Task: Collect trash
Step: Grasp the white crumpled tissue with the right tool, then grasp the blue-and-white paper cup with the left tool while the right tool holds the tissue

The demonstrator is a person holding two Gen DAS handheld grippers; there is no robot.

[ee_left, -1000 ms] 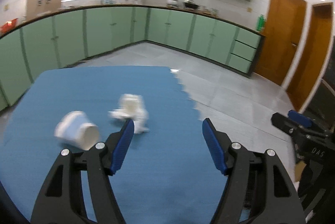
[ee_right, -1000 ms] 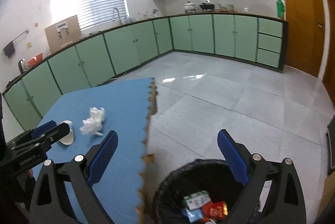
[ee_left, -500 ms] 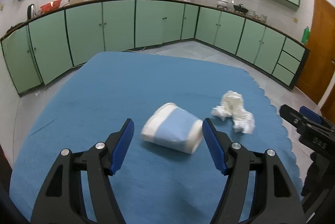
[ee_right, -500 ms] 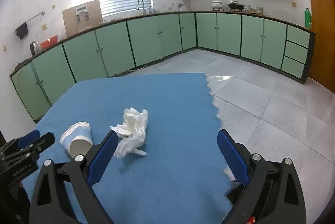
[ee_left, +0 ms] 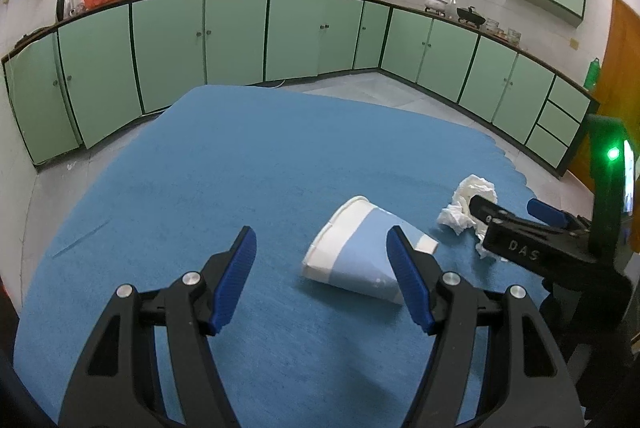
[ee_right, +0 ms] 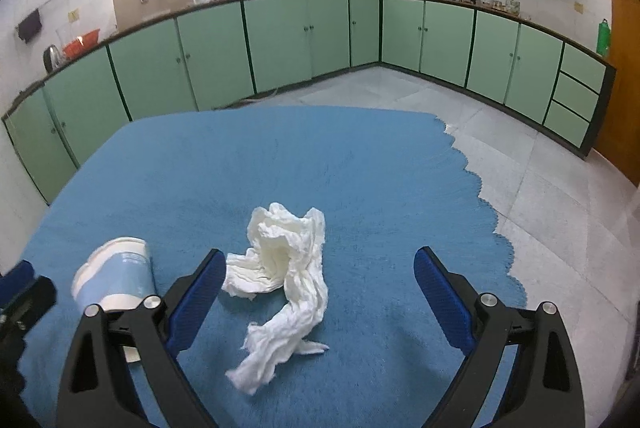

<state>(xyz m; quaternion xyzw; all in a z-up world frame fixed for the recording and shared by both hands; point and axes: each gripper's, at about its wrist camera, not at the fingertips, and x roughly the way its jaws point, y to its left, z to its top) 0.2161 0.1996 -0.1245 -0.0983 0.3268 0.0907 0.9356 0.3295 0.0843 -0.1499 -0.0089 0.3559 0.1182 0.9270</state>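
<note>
Two pieces of trash lie on the blue mat (ee_right: 360, 156), which covers part of a tiled kitchen floor (ee_right: 552, 196) ringed by green cabinets (ee_right: 280, 40): a paper cup (ee_left: 360, 256) tipped on its side and a crumpled white tissue (ee_right: 288, 260) just beside it. Neither piece is held, so the step in hand is judged to be the approach for a first pick, one tool per item. The left gripper (ee_left: 322, 276) stands with its jaws well apart and nothing pressed between them; the cup lies ahead of it and toward its right finger, which overlaps the cup's narrow end in the picture, though contact cannot be confirmed. The right gripper (ee_right: 316, 292) is likewise spread wide and empty, with the tissue lying between and ahead of its fingers, nearer the left one. The next move is judged to call for lowering each tool until its pads straddle its item, then closing; the cup may roll or crush, and the tissue's trailing strip may escape a shallow pinch. Only the left wrist view shows the right gripper reaching over the tissue; only the right wrist view shows the tissue's full trailing strip and the mat's scalloped edge (ee_right: 486, 204). No bin appears in either view.
</note>
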